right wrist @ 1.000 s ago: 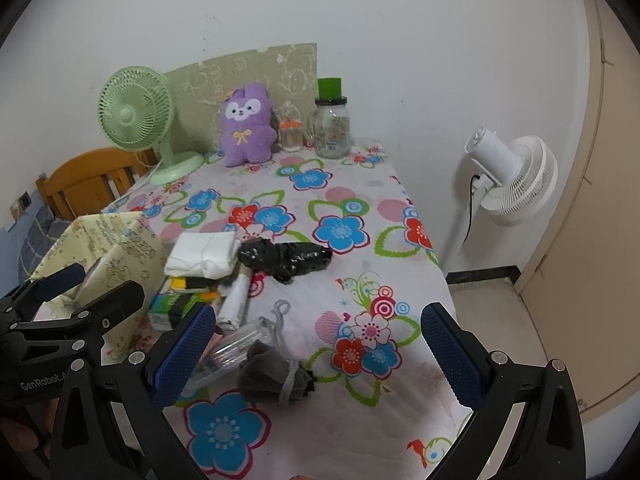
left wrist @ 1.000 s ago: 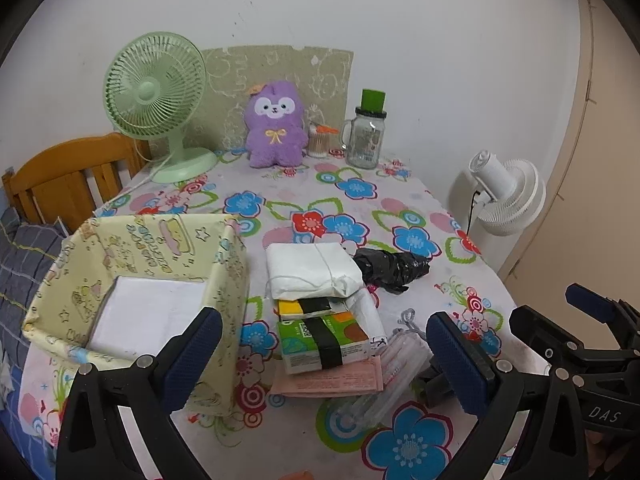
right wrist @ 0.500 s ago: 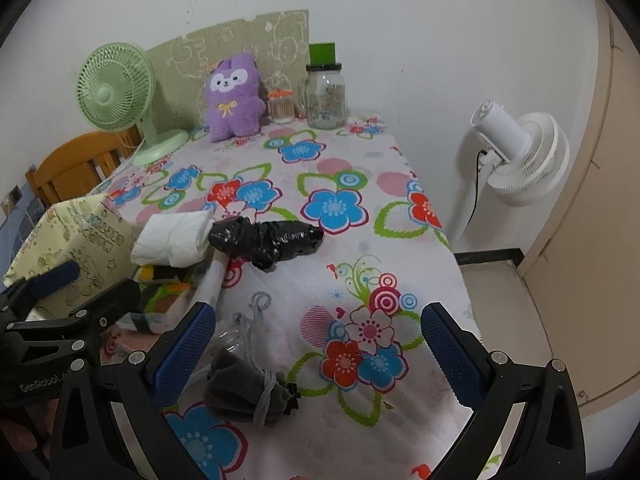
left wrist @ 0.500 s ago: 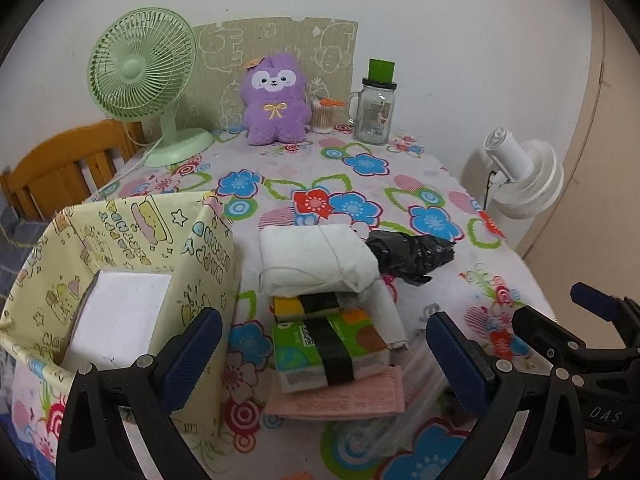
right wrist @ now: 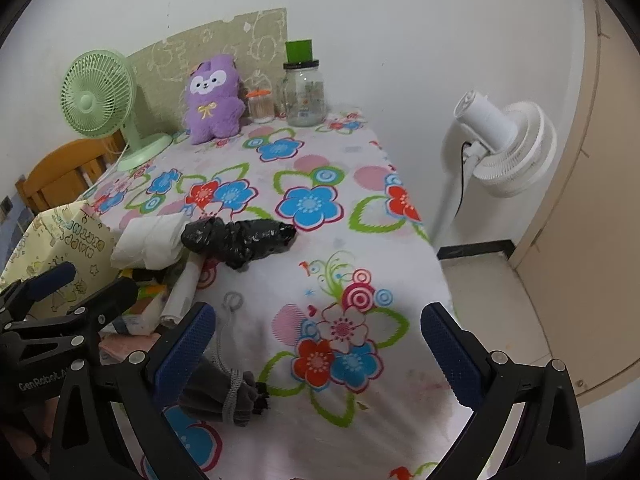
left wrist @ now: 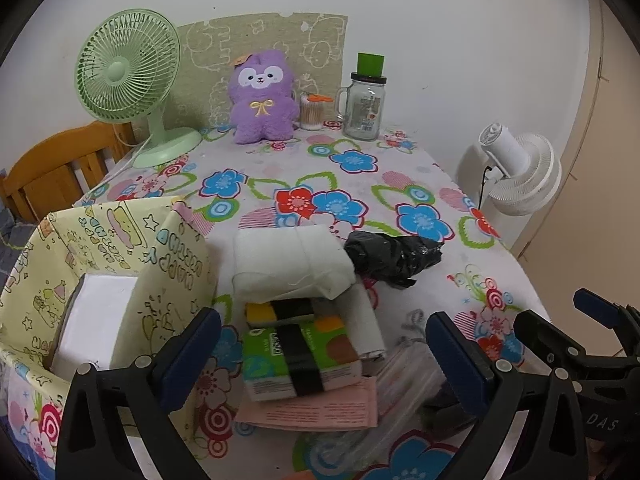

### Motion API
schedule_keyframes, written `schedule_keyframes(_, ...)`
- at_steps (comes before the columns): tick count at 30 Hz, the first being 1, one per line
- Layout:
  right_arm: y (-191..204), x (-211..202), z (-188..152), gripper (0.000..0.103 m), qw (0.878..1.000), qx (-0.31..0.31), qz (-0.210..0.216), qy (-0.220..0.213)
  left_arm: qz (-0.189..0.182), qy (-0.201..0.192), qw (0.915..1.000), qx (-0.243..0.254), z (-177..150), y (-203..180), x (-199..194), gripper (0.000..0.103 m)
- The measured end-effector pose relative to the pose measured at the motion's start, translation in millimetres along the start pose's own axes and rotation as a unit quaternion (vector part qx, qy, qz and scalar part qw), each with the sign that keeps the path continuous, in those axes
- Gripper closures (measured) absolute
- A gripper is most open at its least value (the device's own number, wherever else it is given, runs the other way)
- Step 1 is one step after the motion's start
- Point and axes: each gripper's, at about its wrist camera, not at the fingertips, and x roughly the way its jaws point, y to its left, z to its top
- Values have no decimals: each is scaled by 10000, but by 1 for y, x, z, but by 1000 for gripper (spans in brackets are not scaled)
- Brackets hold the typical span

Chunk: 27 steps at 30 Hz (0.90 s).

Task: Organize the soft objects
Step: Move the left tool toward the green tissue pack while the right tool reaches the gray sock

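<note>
Between my left gripper (left wrist: pixel 324 356) jaws, spread wide and empty, lies the green tissue pack (left wrist: pixel 300 360), long axis crosswise; right gripper (right wrist: pixel 316 344) likewise empty.

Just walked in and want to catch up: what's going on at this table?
A person holds a gripper in each hand over a floral-cloth table, sorting soft things. Both the left gripper and right gripper are open and hold nothing. In front of the left one lie a white cloth bundle, a green tissue pack and a black bag bundle, beside a yellow fabric bin. A grey drawstring pouch lies near the right gripper.
</note>
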Motion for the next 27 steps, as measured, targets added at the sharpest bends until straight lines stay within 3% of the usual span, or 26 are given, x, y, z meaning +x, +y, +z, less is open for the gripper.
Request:
schedule_keyframes(13, -5, 7, -3, 0, 9999, 15, -7, 106, -41, 289, 9992, -285, -6, -2, 14, 1)
schedule_keyframes(27, 2, 34, -11, 0, 9990, -109, 81, 434, 27, 714, 9971, -265, -9, 2, 48, 1)
